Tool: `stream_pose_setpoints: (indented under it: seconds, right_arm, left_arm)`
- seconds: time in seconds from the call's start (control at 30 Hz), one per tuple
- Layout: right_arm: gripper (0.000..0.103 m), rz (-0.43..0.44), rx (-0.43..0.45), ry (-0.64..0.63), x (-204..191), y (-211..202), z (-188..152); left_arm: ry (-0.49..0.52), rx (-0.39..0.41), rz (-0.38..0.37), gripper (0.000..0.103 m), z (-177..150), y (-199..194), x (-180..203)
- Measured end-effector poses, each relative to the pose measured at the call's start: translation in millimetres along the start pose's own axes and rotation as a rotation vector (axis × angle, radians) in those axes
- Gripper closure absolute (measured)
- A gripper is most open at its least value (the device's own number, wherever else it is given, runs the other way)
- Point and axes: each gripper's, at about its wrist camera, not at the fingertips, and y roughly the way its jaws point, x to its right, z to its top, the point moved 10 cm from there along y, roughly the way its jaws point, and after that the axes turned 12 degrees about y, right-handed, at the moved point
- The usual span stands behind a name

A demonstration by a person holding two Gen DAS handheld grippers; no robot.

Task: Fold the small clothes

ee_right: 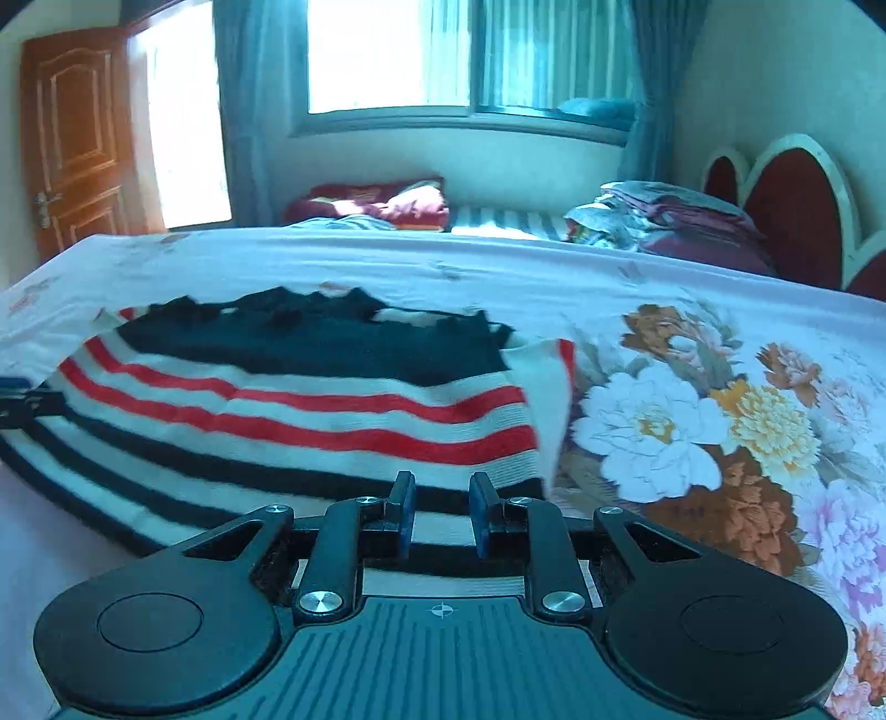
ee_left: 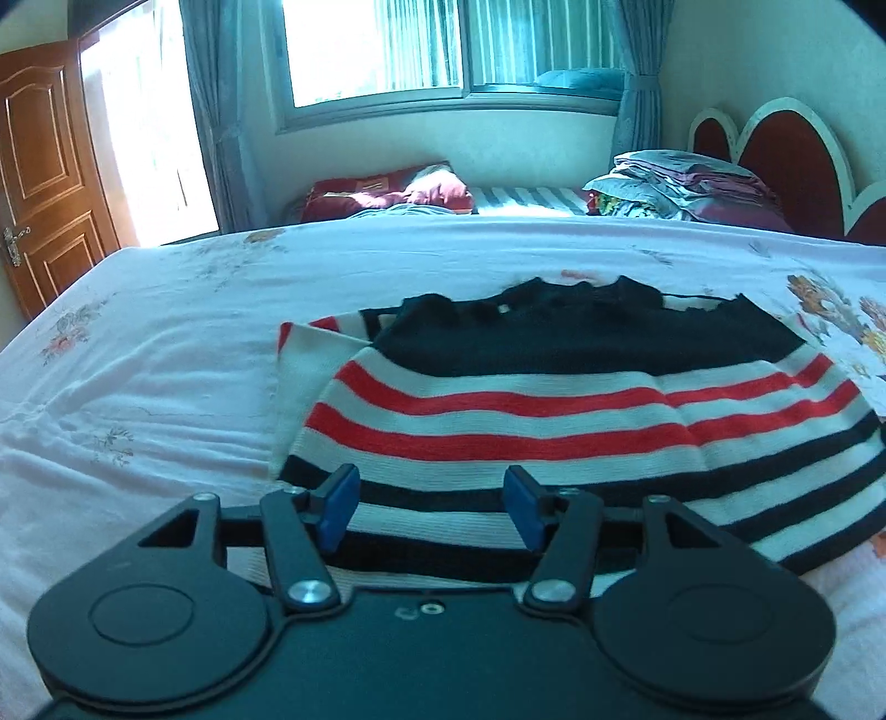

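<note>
Two hand-held grippers — left, right — seemingly gaping over one striped sweater.

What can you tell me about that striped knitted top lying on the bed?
The striped knitted top looks like ribbed knit: a black upper part with a scalloped black edge, then red-and-white stripes, then black-and-white ones toward the near hem. It lies flat on the floral bedsheet, its sides apparently folded inward. Both grippers, left and right, are open at its near hem; whether they touch is unclear.

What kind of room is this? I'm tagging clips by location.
Most likely a bedroom: the striped sweater lies on a floral bedsheet, with a red headboard and a curtained window behind.
</note>
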Motion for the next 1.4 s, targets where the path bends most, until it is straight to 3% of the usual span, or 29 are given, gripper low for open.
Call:
stream_pose_setpoints:
  seconds: [0.13,0.27,0.47,0.53,0.6,0.77,0.87,0.93,1.2,1.27,1.4]
  right_arm:
    - [0.082,-0.002,-0.056,-0.043,-20.3,6.8,-22.6]
    - [0.082,-0.07,-0.135,-0.036,2.5,20.1,-47.6]
    - [0.082,-0.039,-0.131,-0.023,11.3,7.7,-45.3]
    - [0.082,-0.012,-0.11,0.002,9.3,-2.5,-40.9]
    - [0.083,0.025,-0.09,0.017,4.2,-11.7,-38.1]
    - [0.086,0.081,-0.065,0.028,-15.5,-20.9,-32.2]
    - [0.086,0.11,-0.074,0.034,-31.6,-15.4,-29.5]
    - [0.086,0.118,-0.082,0.045,-38.7,-7.3,-24.2]
    - [0.088,0.148,-0.144,0.104,-73.5,42.9,6.7]
    - [0.096,0.153,-0.154,0.098,-84.3,52.9,10.6]
    - [0.096,0.145,-0.165,0.07,-102.8,71.8,11.6]
  left_arm:
    - [0.014,-0.028,-0.045,0.042,-11.6,2.0,34.3]
    - [0.011,-0.089,-0.054,0.041,-38.4,15.0,38.2]
    - [-0.002,-0.085,-0.038,0.041,-42.5,3.3,28.7]
    - [-0.039,-0.076,-0.033,0.046,-46.2,-7.3,20.7]
    - [-0.112,-0.077,-0.046,0.063,-56.2,-18.5,9.2]
    - [-0.431,-0.077,-0.098,0.061,-95.0,-29.8,-31.2]
    - [-0.67,-0.019,-0.159,0.061,-105.2,-24.2,-56.1]
    - [-0.772,0.011,-0.178,0.061,-105.4,-14.2,-69.9]
    - [-0.98,0.074,-0.261,0.057,-87.8,32.0,-101.2]
    - [-0.981,0.081,-0.272,0.06,-83.0,40.5,-104.3]
    - [-0.945,0.074,-0.275,0.076,-78.9,50.7,-105.7]
